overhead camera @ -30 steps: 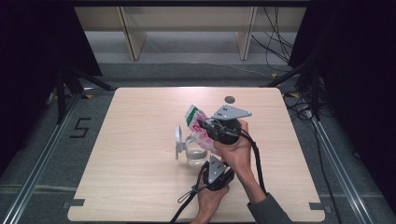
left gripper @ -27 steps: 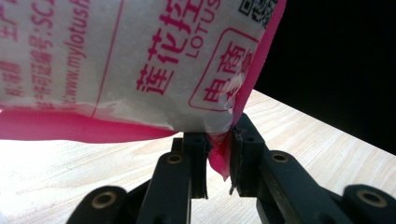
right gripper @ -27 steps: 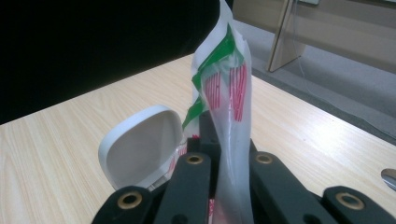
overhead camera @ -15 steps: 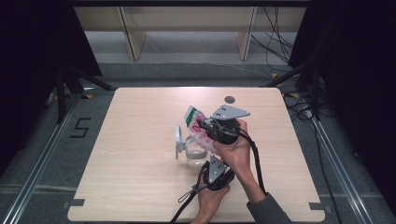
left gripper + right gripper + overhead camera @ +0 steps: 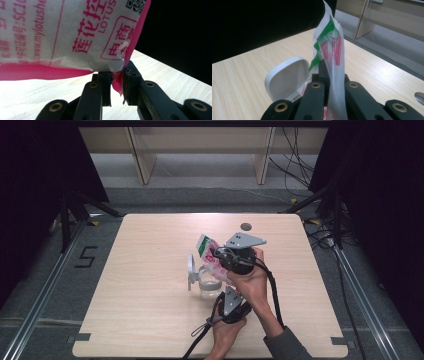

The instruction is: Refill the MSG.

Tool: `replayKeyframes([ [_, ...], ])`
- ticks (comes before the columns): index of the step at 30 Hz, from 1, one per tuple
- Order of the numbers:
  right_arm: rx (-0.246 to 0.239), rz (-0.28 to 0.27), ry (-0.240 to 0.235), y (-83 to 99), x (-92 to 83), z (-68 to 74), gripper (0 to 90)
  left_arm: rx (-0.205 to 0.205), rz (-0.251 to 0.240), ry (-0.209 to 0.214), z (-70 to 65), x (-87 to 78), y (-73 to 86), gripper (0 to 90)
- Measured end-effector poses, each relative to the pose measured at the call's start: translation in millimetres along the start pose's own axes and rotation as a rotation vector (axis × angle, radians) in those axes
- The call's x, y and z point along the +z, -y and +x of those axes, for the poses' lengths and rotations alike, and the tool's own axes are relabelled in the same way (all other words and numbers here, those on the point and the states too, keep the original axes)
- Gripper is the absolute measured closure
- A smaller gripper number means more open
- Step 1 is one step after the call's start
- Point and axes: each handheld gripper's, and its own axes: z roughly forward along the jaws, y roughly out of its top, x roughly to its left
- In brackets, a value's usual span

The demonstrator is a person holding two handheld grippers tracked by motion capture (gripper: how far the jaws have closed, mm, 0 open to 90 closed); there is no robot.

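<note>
Nothing has shifted since the earlier frames: both our hands and the packet sit where they were, just right of the table's (image 5: 150,250) centre.

We hold a pink-and-white printed packet (image 5: 209,254) between our two grippers, above a clear container (image 5: 209,287) whose white lid (image 5: 192,265) stands open at about nine o'clock from it. From the table's centre, the packet lies toward three o'clock, the container toward four.

Our left gripper (image 5: 116,85) comes up from six o'clock, near the table's front edge. In the left gripper view its jaws are clamped on the packet's pink lower corner, which is pinched and crumpled between the pads while the rest of the packet spreads across the top of that view.

Our right gripper (image 5: 332,75) sits at about one o'clock from the left one, with its grey three-cornered plate (image 5: 244,240) on top. In the right gripper view its jaws are closed tight on the packet's thin edge, and the green-and-red printed top stands upright above them, with the white lid at nine o'clock.

A small dark round mark (image 5: 245,226) lies on the table toward twelve o'clock from the right gripper.
</note>
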Motion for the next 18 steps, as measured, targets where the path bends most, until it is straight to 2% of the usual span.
replayKeyframes([
  [4, 0.012, 0.010, 0.005, -0.6, -0.1, 0.1, 89.4, 0.006, 0.003, 0.002, -0.7, -0.2, 0.3, 78.1],
  [6, -0.005, 0.001, 0.015, -0.4, 1.1, 0.7, 89.8, 0.008, 0.004, -0.002, -1.0, -0.5, 0.6, 78.1],
  [7, -0.006, 0.018, -0.002, -0.8, 0.8, 2.2, 90.0, 0.009, 0.002, -0.003, -1.1, -0.5, 0.6, 78.2],
  [9, -0.005, 0.016, 0.015, -0.7, 0.8, 3.9, 90.0, 0.008, 0.001, -0.001, -1.5, -0.5, 0.4, 78.2],
  [10, -0.023, 0.013, 0.015, -1.1, 0.8, 2.7, 90.0, 0.007, 0.002, -0.003, -1.6, -0.5, 0.5, 78.2],
  [11, 0.000, 0.020, 0.015, -0.9, 0.0, 3.4, 90.0, 0.005, 0.002, -0.002, -1.5, -0.4, 0.4, 78.2],
  [12, -0.014, 0.022, 0.009, -1.2, -0.4, 1.8, 90.0, 0.006, 0.003, -0.002, -1.4, -0.4, 0.4, 78.2],
  [14, -0.012, 0.016, 0.007, -1.0, -0.2, 1.0, 90.0, 0.004, 0.001, -0.001, -1.3, -0.2, 0.2, 78.2],
  [15, 0.005, 0.019, 0.008, -0.9, -0.7, 2.0, 90.0, 0.002, 0.000, -0.003, -1.3, -0.2, 0.0, 78.2],
  [18, -0.009, 0.010, 0.005, -1.5, -0.5, 1.6, 90.0, 0.004, 0.000, -0.002, -1.2, 0.3, -0.8, 78.3],
])
